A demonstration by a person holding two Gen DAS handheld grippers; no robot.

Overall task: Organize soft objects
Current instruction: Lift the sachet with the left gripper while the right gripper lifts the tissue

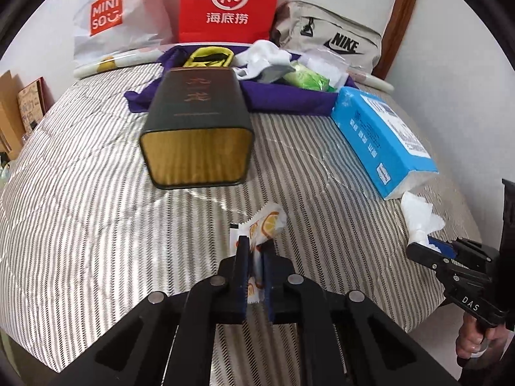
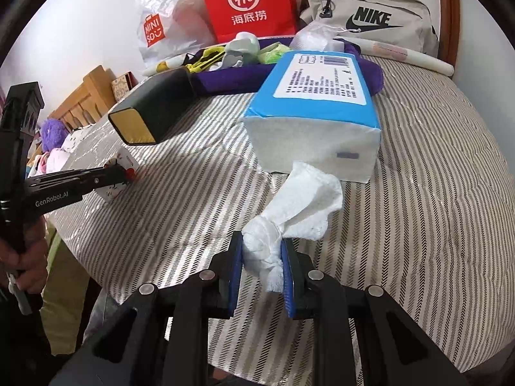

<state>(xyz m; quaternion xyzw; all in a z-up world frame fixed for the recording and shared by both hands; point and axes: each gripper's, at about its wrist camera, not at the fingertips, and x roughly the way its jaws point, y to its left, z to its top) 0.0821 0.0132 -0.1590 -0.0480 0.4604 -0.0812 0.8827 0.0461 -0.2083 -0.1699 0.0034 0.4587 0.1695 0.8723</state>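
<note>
My left gripper (image 1: 255, 247) is shut on a small white packet with orange-slice prints (image 1: 267, 222), held just above the striped bedcover (image 1: 96, 193). It also shows in the right wrist view (image 2: 124, 171) with the packet (image 2: 119, 164). My right gripper (image 2: 261, 241) is shut on a crumpled white tissue (image 2: 302, 202) in front of the blue tissue pack (image 2: 315, 96). In the left wrist view the right gripper (image 1: 428, 246) holds the tissue (image 1: 418, 215) by the pack (image 1: 379, 135).
A dark box with a gold end (image 1: 196, 128) lies mid-bed. Behind it a purple cloth (image 1: 283, 96) holds socks, a green bundle and a yellow item. A red paper bag (image 1: 228, 3), a white Miniso bag (image 1: 106, 16) and a Nike bag (image 1: 338, 41) line the wall.
</note>
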